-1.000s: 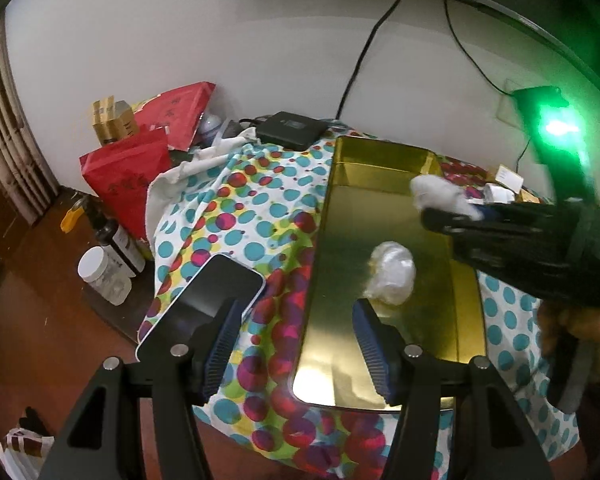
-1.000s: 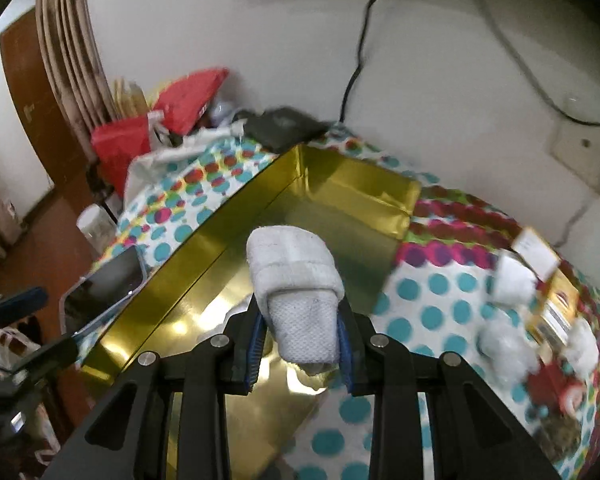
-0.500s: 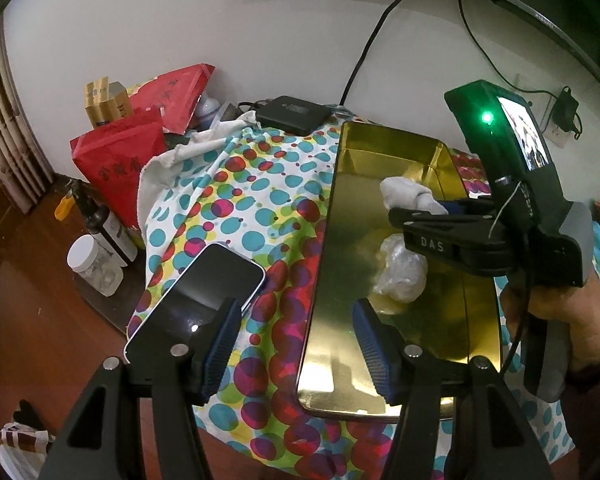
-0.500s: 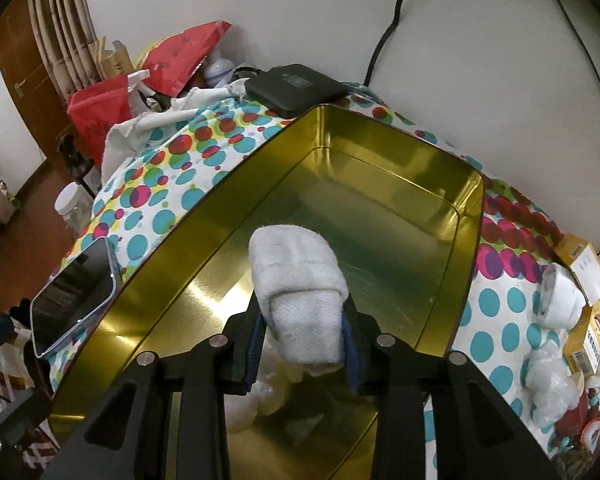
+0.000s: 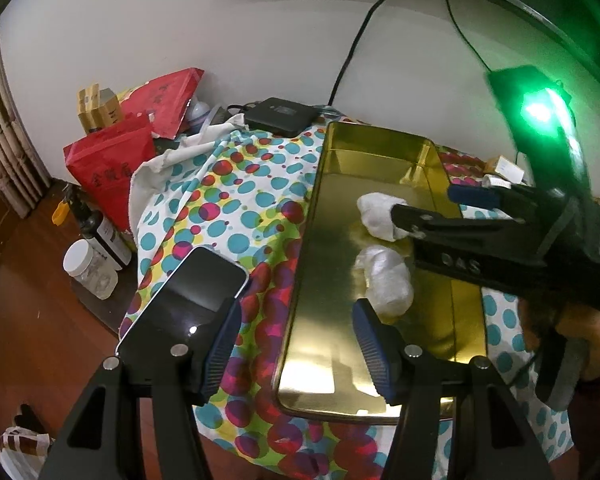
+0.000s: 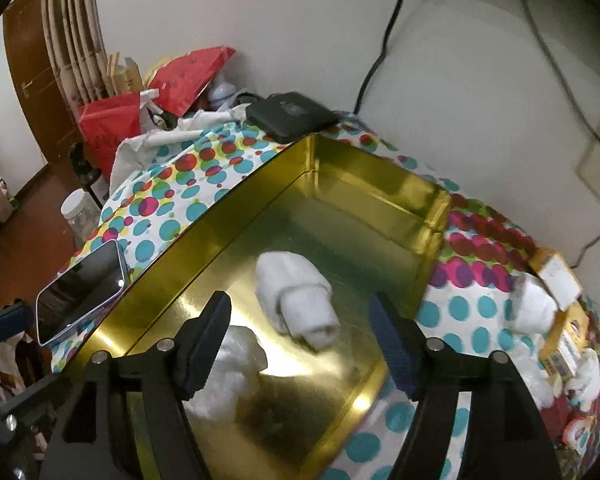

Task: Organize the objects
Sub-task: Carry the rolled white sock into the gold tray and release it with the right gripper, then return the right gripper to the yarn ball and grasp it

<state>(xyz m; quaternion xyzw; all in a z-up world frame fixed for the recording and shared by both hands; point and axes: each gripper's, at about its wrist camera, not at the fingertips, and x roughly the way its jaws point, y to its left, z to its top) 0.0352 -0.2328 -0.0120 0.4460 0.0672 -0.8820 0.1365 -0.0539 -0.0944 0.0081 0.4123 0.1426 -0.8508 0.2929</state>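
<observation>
- A polka-dot cloth [image 5: 236, 200] is spread over the table, set against a white wall [image 6: 300, 20].
- Two white bundles are seen in the gold tray [image 6: 364, 196]: a rolled towel [image 6: 296, 300] and a crumpled wad [image 6: 228, 372].
- One phone [image 5: 188, 304] is laid beside the tray.
- The right gripper [image 6: 300, 344] is spread wide, empty, above the towel.
- The left gripper [image 5: 296, 348] is also spread, empty.

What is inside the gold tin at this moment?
Inside the gold tin lie a rolled white cloth and a crumpled white wad. The right gripper, jaws open, hides part of the wad and the tin's near floor.
</observation>
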